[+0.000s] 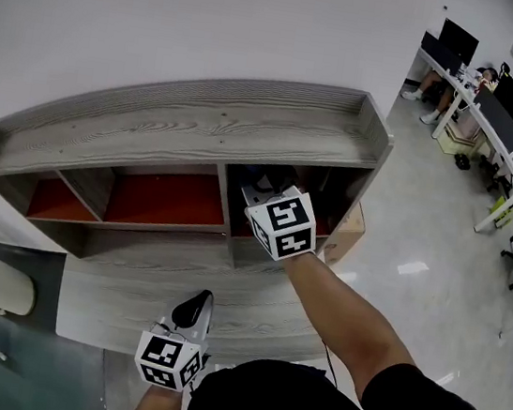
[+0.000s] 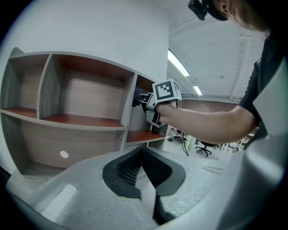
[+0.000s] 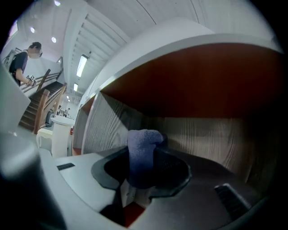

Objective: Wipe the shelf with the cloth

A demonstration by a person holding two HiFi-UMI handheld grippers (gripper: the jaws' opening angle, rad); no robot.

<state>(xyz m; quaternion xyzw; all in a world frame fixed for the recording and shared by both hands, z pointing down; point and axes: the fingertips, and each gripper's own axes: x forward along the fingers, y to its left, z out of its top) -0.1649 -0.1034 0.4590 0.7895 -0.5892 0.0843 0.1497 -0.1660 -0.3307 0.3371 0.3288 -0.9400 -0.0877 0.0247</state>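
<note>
— Down at the near left, below the shelf [image 1: 201, 125], your left gripper [image 1: 193, 309] hangs with its jaws pressed together on nothing. Does it figure in the wipe?

— Probably not. It sits well apart from the work, and your right hand is by far the nearer one.

— And further right?

— Your right gripper [image 3: 143, 173] is pushed into the right-hand compartment [image 1: 338, 194], jaws clamped on the blue cloth [image 3: 143, 150]. The cloth's long axis runs along the jaws. Its rounded end pokes past their tips toward the far back panel [image 3: 216, 134].

— Which way does the surface lie from that cloth?

— Below it. The red board [image 2: 143, 134] that floors the compartment shows as a sliver under your jaws in the right gripper view, and a red underside [image 3: 202, 76] spans overhead. Whether the cloth touches the board cannot be told from these views. The coming move likely turns on that gap. You would tip the cloth's end down onto the board, then sweep it left and right.
</note>
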